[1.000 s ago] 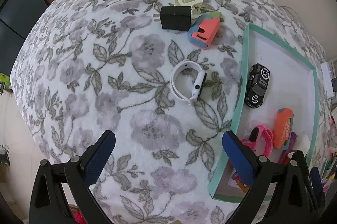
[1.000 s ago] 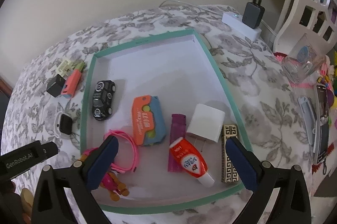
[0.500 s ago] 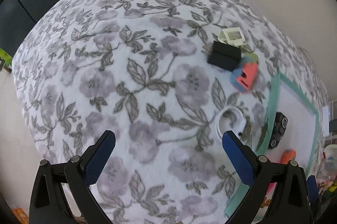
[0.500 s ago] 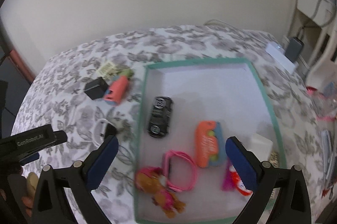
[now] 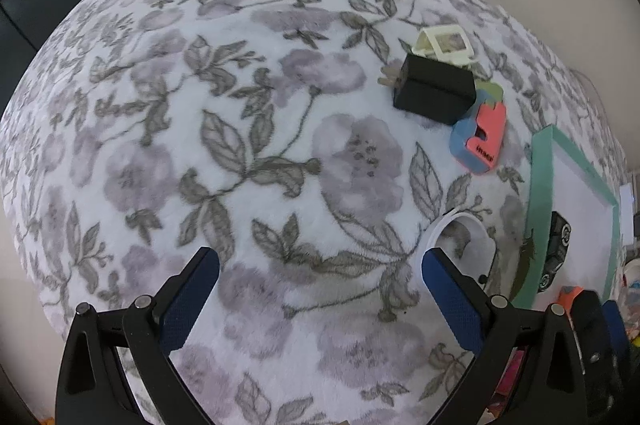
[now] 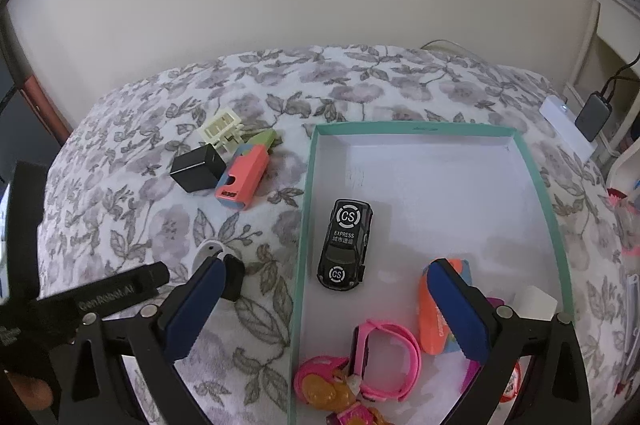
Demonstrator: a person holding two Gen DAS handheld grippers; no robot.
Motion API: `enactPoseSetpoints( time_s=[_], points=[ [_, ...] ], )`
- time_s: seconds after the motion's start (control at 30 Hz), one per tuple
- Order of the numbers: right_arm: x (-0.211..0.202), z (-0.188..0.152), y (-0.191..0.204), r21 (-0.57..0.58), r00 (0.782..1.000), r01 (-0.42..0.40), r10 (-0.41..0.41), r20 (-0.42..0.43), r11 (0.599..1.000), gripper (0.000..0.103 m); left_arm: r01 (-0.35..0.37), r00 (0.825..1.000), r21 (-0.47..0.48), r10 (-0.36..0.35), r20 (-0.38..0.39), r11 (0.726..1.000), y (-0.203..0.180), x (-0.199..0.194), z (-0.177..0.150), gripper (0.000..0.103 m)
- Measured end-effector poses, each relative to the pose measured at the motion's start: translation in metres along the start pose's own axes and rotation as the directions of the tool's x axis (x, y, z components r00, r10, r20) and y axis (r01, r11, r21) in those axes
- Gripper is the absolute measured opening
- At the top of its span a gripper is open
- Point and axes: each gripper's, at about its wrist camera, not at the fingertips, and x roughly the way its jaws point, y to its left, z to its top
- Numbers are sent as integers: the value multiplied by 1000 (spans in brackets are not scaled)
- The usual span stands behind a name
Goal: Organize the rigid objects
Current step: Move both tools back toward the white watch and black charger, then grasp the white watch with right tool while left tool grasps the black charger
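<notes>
I held the left gripper (image 5: 320,265) open and empty above the flowered bed (image 5: 180,129). The white watch (image 5: 460,245) lay on the bed just beside the left wall of the green-edged box (image 6: 304,225), touching the right finger of the left gripper in that view, so I judged the left gripper the nearer one. Its band stood as a loop, open toward me. Farther toward the wall lay the black charger (image 5: 434,91) and the pink sharpener (image 5: 480,137), touching each other. My right gripper (image 6: 324,273) was open too, hanging over the left wall of the box.
</notes>
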Motion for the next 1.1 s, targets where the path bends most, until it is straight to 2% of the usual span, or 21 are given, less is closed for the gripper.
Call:
enactPoseSetpoints(
  time_s=[0.13,0.3,0.57,0.73,0.93,1.1],
  points=[
    [6,1,13,-46,1000,-7,7,-7,999,97,16,1000,-47,-17,-20,999,10,8,3,101],
    [16,2,31,-85,999,-34,32,-25,996,94,-13,1000,-101,12,-11,995,30,10,6,101],
    [33,-2,56,-142,997,-46,37,-62,989,91,-29,999,-148,31,10,989,57,8,14,101],
    [45,-4,72,-169,995,-63,47,-92,984,85,-26,1000,-184,29,9,983,80,14,19,101],
    [59,-11,84,-196,989,-76,50,-137,978,82,-17,1000,-197,19,6,980,105,16,22,101],
    [68,-18,91,-233,987,-60,23,-157,971,81,-13,1000,-198,14,6,980,107,18,21,101]
  ],
)
